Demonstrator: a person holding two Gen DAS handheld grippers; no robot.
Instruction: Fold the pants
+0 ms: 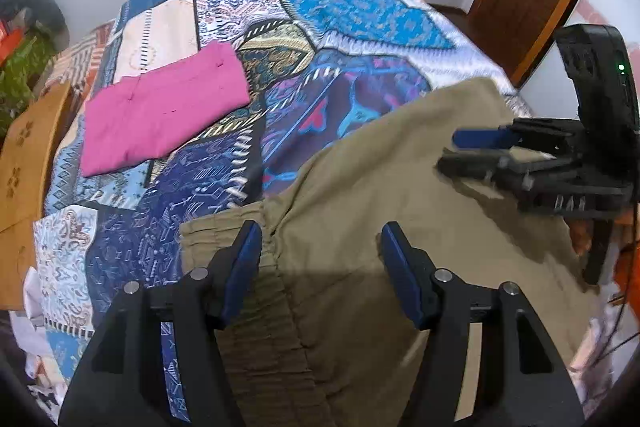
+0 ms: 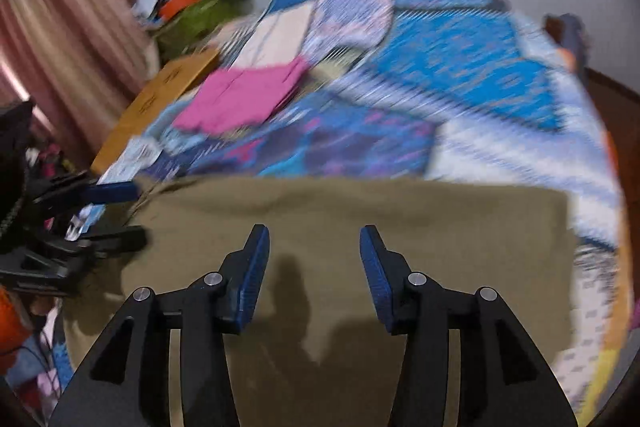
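- The khaki pants [image 1: 360,227] lie on the patterned bedspread [image 1: 360,11], nearer us than the folded pink garment [image 1: 164,107].
- Our left gripper [image 1: 320,255] hangs with jaws apart over the elastic waistband [image 1: 224,223]; our right gripper [image 2: 314,251], also spread and empty, hovers above the cloth.
- We should pinch the full layers at matching edges.

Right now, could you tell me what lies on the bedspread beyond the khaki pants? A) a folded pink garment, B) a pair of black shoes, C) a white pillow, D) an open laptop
A: a folded pink garment lies flat on the patterned bedspread, apart from the khaki pants; both views show it, and none of the other items.
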